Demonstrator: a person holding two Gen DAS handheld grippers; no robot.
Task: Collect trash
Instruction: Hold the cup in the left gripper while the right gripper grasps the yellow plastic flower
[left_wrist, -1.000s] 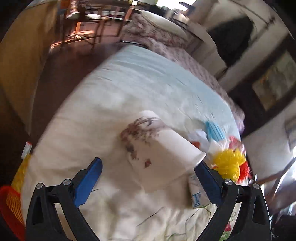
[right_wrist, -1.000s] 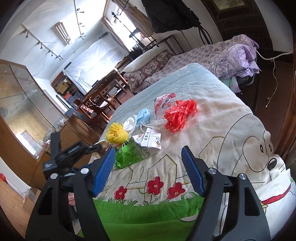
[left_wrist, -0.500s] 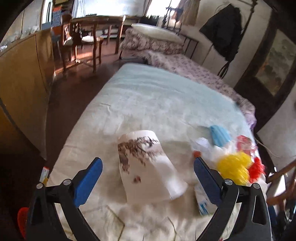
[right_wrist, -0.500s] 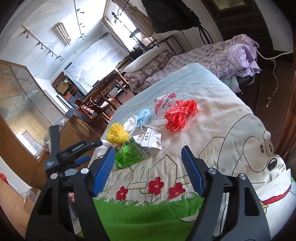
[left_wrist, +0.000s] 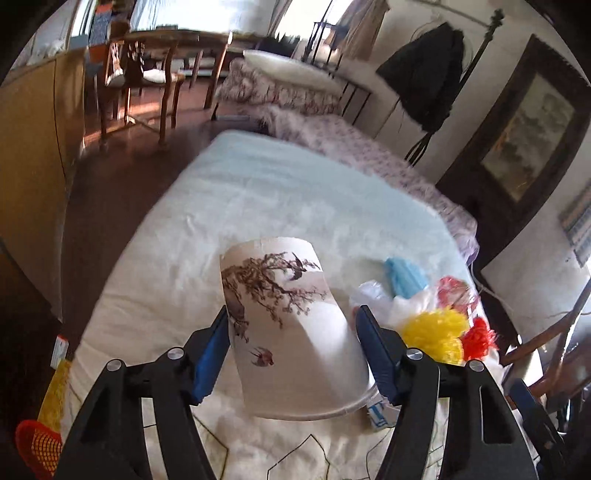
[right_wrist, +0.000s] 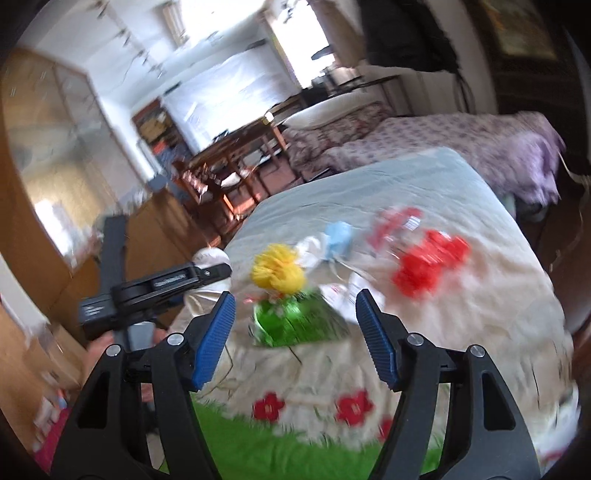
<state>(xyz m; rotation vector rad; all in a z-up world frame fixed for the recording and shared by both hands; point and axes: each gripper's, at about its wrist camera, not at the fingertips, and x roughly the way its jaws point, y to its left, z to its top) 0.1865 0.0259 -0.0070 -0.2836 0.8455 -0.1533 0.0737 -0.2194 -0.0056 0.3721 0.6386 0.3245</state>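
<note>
Your cream, flower-printed bed quilt (left_wrist: 258, 206) carried the trash. The white paper cup with a tree-and-bird print (left_wrist: 288, 325) lay tipped between your left hand-held gripper (left_wrist: 291, 354) pads, jaws closing, apparently touching. Your right hand-held gripper (right_wrist: 295, 336) was closing, empty, before the blurred green foil wrapper (right_wrist: 291, 321) and yellow mesh ball (right_wrist: 279, 271).

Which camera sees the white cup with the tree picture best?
The left wrist view. The paper cup lies sharp and close between the closing left gripper pads. In the right wrist view only a blurred white bit peeks out behind that gripper.
</note>
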